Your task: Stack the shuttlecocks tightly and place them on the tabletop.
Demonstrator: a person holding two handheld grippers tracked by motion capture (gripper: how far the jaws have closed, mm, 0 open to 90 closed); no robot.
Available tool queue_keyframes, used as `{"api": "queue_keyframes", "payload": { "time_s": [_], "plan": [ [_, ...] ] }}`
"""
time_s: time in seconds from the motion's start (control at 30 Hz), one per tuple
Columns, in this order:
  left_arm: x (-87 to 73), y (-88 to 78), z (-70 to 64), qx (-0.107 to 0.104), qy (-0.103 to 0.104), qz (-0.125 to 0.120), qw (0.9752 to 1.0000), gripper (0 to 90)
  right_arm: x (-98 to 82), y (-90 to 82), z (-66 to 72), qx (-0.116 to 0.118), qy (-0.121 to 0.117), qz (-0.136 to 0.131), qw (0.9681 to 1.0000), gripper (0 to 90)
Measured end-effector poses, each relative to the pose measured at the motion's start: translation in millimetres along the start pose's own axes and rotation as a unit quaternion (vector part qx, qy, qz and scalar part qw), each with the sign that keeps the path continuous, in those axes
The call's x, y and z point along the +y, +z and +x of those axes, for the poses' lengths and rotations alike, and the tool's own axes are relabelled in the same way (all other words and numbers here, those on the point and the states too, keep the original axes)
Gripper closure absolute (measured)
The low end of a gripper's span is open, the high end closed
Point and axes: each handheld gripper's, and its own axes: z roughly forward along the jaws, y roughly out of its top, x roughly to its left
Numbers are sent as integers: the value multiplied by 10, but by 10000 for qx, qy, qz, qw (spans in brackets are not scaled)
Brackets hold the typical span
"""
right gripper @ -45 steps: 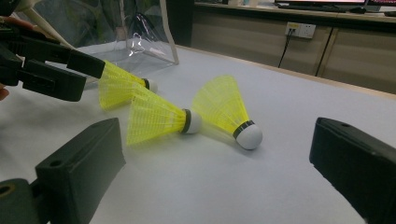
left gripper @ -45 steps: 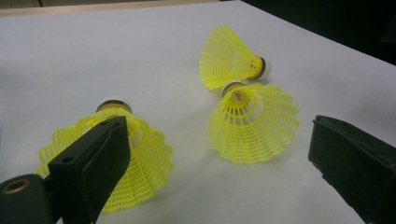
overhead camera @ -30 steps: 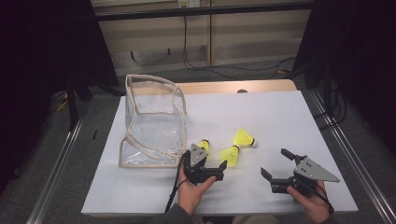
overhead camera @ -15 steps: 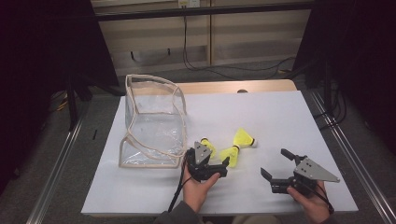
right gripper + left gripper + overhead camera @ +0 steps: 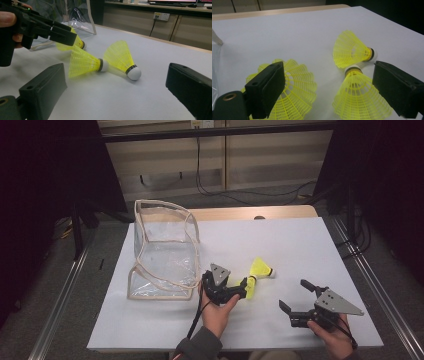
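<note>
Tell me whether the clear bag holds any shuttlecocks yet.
Empty. The clear bag shows nothing inside; three yellow shuttlecocks lie on the table beside the open left tool.

The three shuttlecocks (image 5: 359, 100) have skirts of yellow plastic mesh – fine ribbed netting, faintly glossy – and smooth white caps. At nine o'clock from them stands the bag (image 5: 162, 250), clear glossy plastic with cream cloth-like edging. The table (image 5: 300, 245) is a matt white sheet, smooth, with a pale wood edge at twelve o'clock. Both grippers' jaws are matt black plastic – slightly grainy.
</note>
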Motion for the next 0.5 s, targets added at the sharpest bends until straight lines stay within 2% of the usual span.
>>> {"api": "queue_keyframes", "payload": {
  "time_s": [0.2, 0.23, 0.33, 0.4, 0.43, 0.47, 0.5],
  "plan": [
    [97, 79, 20, 209, 4, 15, 9998, 123, 0, -2, -1, 7, 19, -7, 10000, 23],
    [114, 92, 28, 255, 50, 17, 9997, 157, 0, -2, -3, 10, 19, -7, 10000, 24],
    [159, 145, 53, 390, 132, 116, 9991, 178, -1, -3, -5, 5, 3, -3, 10000, 24],
    [186, 172, 68, 485, 223, 171, 9984, 280, -1, -3, -4, 6, -13, 3, 10000, 24],
    [197, 187, 75, 505, 202, 169, 9984, 280, -1, -3, -4, 6, -13, 3, 10000, 24],
    [208, 197, 82, 514, 253, 192, 9982, 365, -1, -3, -5, 12, -10, -1, 10000, 24],
    [216, 212, 85, 562, 295, 182, 9978, 393, -2, -3, -5, 13, 1, -3, 10000, 25]
  ]
}}
